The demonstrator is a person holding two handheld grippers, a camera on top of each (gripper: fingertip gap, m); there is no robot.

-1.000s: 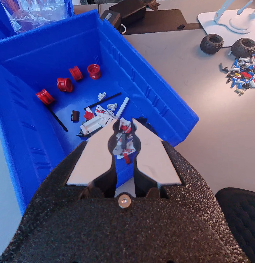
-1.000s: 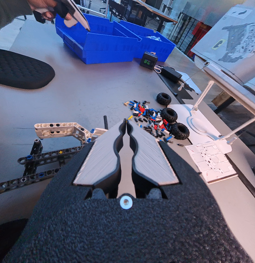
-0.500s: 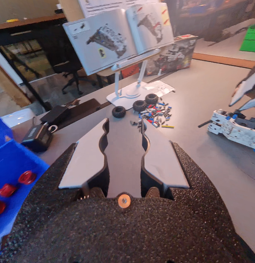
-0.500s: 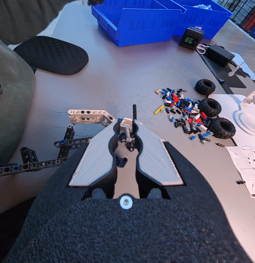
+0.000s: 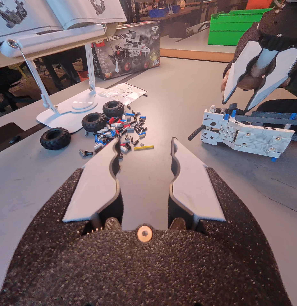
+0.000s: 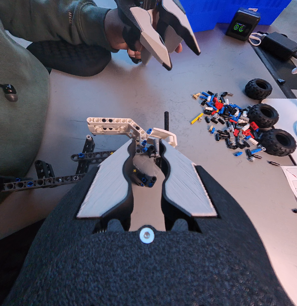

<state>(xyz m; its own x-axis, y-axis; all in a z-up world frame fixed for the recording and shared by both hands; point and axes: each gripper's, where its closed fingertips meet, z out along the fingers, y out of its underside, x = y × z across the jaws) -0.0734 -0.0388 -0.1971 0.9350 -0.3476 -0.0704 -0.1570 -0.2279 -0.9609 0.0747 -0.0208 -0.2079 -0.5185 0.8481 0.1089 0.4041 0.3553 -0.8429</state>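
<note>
You have swung your left gripper (image 5: 145, 140) from the blue bin, jaws wider; your right gripper (image 6: 146, 142) straddles the model (image 6: 127, 132).

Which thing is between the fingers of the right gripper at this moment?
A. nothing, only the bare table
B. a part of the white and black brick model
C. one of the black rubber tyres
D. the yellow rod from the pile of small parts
B: in the right wrist view the right gripper has its fingers on either side of the brick model, over its grey and black middle section.
</note>
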